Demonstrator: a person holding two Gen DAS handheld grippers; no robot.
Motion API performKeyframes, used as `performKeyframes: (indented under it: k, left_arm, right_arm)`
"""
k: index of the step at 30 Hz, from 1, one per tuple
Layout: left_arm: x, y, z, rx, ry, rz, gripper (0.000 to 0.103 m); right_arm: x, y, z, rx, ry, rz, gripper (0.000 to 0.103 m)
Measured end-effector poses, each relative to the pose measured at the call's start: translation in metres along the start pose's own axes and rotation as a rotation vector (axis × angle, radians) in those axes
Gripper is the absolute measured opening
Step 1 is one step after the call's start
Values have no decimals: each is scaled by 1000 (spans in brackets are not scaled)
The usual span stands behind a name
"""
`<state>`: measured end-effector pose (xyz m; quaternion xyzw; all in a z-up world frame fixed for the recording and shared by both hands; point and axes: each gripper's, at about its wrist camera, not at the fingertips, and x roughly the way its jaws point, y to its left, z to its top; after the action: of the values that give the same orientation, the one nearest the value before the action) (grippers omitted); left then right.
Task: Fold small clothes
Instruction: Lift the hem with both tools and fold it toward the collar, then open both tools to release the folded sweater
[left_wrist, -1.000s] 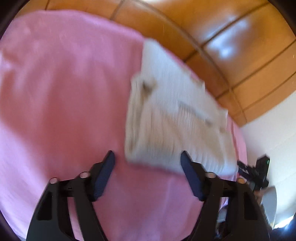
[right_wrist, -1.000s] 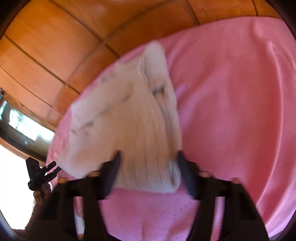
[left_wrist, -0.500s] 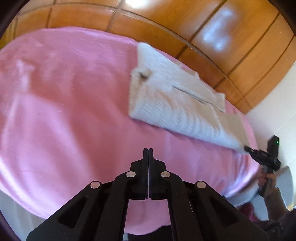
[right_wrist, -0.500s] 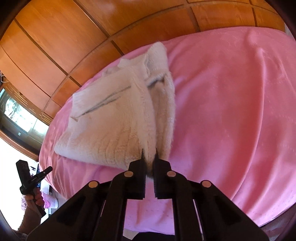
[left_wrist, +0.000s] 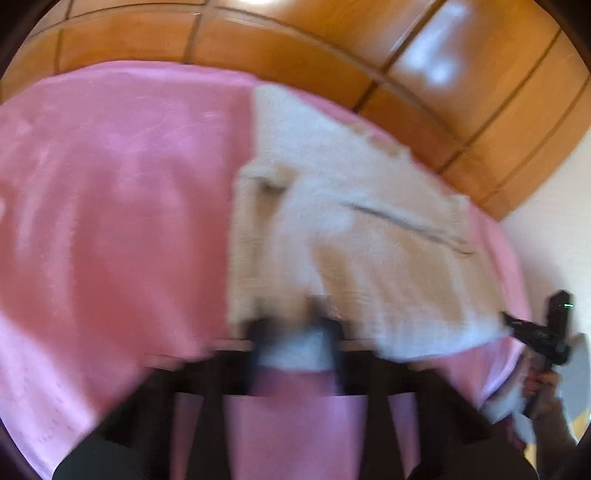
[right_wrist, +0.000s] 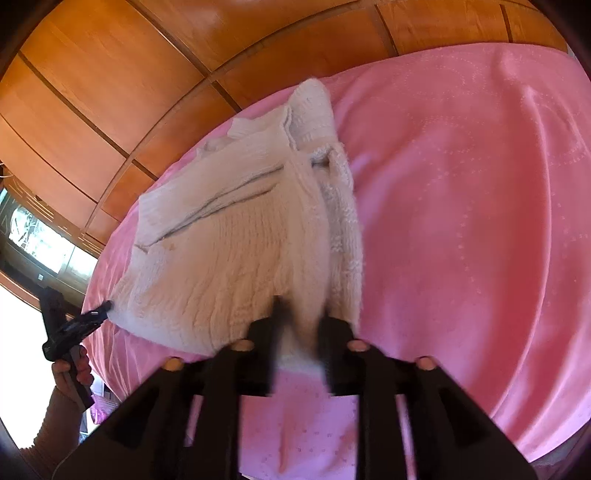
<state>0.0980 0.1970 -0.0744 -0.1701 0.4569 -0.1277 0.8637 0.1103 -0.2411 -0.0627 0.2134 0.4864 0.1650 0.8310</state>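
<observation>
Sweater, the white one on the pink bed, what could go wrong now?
The right tongs pinch only a narrow ridge at the near edge of the sweater, so it might slip out. The left tongs look blurred, their hold unclear; a lopsided lift could undo the fold. One corner lies close to the edge of the pink cover and could slide off.

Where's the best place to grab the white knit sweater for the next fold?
Take the white knit sweater by its near edge, coming in low from the front of the pink bedspread. That edge lies thick and doubled right ahead of both the left gripper and the right gripper, offering a firm bite, probably without snagging the spread.
</observation>
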Motion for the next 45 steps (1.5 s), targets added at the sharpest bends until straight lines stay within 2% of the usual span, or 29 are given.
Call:
performKeyframes:
  k: [2, 3, 4, 10, 15, 18, 21, 24, 25, 26, 27, 28, 31, 32, 33, 35, 36, 37, 38, 39, 41, 45]
  left_arm:
    - [-6, 6, -7, -24, -26, -27, 6]
    - [-10, 5, -12, -22, -30, -22, 6]
    - [-16, 5, -19, -20, -35, -26, 6]
    - [-54, -5, -56, -42, -59, -71, 5]
    - [-77, -12, -95, -84, -32, -106, 4]
    - [-82, -14, -116, -96, 4, -88, 4]
    - [-83, -10, -118, -106, 11, -60, 4]
    - [-84, -13, -104, -92, -15, -38, 5]
    - [-83, -15, -98, -79, -15, -42, 11]
    - [-83, -17, -90, -66, -23, -39, 25]
    - [-82, -18, -85, -56, -29, -42, 32]
    - [-81, -22, -78, -34, -39, -56, 40]
    - [-74, -25, -61, 16, -40, -81, 40]
    - [-69, -27, -56, 38, -30, -84, 44]
    - [-65, -30, -53, 55, -25, -72, 44]
    - [-46, -35, -45, 100, 17, -70, 44]
    - [-40, -37, -43, 107, 25, -68, 44]
    - [-35, -39, -41, 118, 32, -62, 38]
    - [-29, -42, -39, 147, 51, -72, 16]
    - [-26, -46, -39, 177, 59, -71, 7]
    - [-23, -51, -41, 218, 52, -48, 0]
    - [-31, -45, -39, 186, -7, -46, 0]
  right_arm:
    - [5, -2, -1, 0, 27, 4, 29]
    - [7, -2, -2, -4, 45, 13, 10]
    - [8, -2, -3, -9, 51, 15, 6]
    - [-32, -4, -13, -5, 18, 67, 5]
    - [-58, -19, -31, 19, 43, 48, 5]
    - [-60, -33, -42, 39, 74, 13, 5]
    - [-57, -37, -38, 39, 68, 7, 5]
    - [-53, -28, -21, -13, 41, -7, 12]
    - [-51, -24, -14, -37, 33, -20, 28]
    - [-49, -20, -7, -57, 24, -23, 41]
    - [-48, -15, -4, -77, 14, -30, 52]
    - [-43, -9, 5, -110, 6, -47, 53]
    - [-31, 5, 21, -169, 3, -55, 53]
    - [-24, 11, 27, -201, 4, -64, 53]
    - [-17, 15, 31, -224, 12, -77, 53]
    - [-1, 20, 37, -257, 34, -112, 51]
    - [5, 22, 38, -267, 45, -117, 45]
    - [12, 26, 38, -291, 64, -127, 32]
    - [15, 28, 37, -318, 77, -138, 23]
    - [18, 30, 35, -345, 94, -149, 9]
    - [16, 35, 29, -384, 101, -172, 8]
    - [-14, 41, 35, -369, 15, -135, 6]
